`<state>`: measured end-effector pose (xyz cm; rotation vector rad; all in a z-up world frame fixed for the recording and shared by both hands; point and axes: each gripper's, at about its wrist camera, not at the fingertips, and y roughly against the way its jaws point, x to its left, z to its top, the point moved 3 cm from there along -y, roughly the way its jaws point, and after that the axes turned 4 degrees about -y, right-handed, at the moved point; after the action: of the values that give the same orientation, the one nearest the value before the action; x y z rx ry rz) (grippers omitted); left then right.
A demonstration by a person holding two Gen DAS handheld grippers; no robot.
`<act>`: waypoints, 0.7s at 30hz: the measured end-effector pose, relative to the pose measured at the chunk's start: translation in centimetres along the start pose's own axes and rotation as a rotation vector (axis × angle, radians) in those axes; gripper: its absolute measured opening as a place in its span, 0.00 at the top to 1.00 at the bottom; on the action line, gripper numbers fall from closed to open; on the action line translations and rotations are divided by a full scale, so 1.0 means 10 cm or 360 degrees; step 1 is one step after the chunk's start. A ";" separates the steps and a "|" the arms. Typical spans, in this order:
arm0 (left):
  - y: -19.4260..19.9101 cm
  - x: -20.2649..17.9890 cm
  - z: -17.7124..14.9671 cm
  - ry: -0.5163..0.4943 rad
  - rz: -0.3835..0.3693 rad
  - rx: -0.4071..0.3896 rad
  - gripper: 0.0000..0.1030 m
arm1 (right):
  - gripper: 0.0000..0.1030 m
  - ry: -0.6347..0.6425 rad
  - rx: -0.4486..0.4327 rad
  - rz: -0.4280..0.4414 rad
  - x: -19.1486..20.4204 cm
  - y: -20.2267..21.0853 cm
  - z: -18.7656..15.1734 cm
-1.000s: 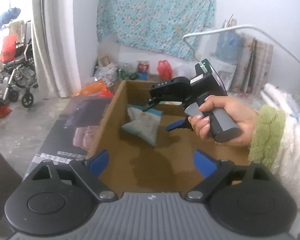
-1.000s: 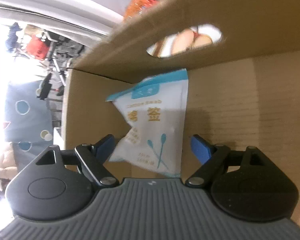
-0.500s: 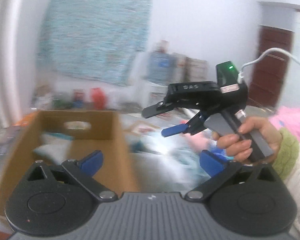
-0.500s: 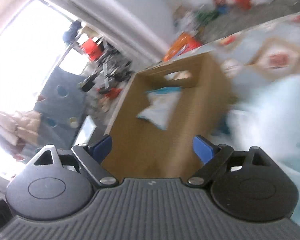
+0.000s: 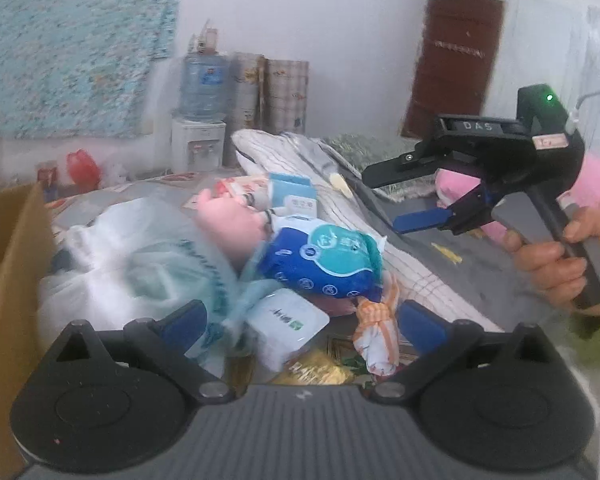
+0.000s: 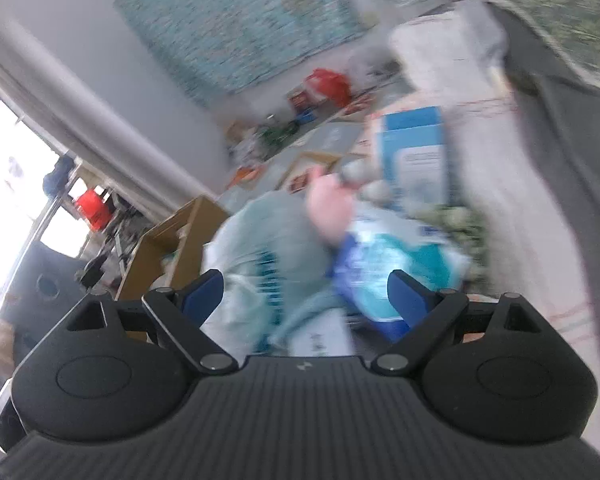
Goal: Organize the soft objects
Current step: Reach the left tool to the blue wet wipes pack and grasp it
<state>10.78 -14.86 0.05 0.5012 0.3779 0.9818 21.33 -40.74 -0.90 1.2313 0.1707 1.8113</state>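
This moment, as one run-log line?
left gripper: open, empty | right gripper: open, empty | soft pile: untouched | cardboard box: left edge

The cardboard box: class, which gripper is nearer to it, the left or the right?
Left. The cardboard box stands close beside the left gripper, at that view's left edge. The right gripper is raised farther off, beyond the pile of soft packs.

A lived-in home room: a floral cloth (image 5: pixel 72 48) hangs on the wall, a water dispenser (image 5: pixel 198 136) (bottle on top) stands beside a brown door (image 5: pixel 456 64), bedding (image 5: pixel 300 160) piled nearby.
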 end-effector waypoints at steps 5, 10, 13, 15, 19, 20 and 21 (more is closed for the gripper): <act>-0.41 -0.08 0.08 0.0048 -0.0136 0.0054 0.11 | 0.13 -0.0054 -0.0056 -0.0009 -0.34 -0.13 0.08; -0.75 -0.14 0.15 0.0158 -0.0188 0.0106 0.25 | 0.16 -0.0013 -0.0044 0.0011 -0.44 -0.39 0.33; -0.97 -0.19 0.17 0.0208 -0.0215 0.0179 0.32 | 0.25 0.0010 0.0010 -0.0006 -0.53 -0.61 0.47; -1.08 -0.21 0.18 0.0238 -0.0240 0.0242 0.34 | 0.31 0.0022 0.0047 -0.0023 -0.58 -0.77 0.54; -1.29 -0.28 0.17 0.0259 -0.0245 0.0347 0.34 | 0.40 0.0080 0.0157 0.0004 -0.61 -0.99 0.55; -1.35 -0.29 0.17 0.0260 -0.0227 0.0382 0.34 | 0.42 0.0091 0.0176 0.0011 -0.61 -1.03 0.53; -1.41 -0.29 0.17 0.0263 -0.0207 0.0417 0.34 | 0.43 0.0104 0.0201 0.0018 -0.62 -1.08 0.52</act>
<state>19.84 -24.20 -6.23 0.6259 0.6852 0.8535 32.48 -40.93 -8.52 1.2625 0.3198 1.8754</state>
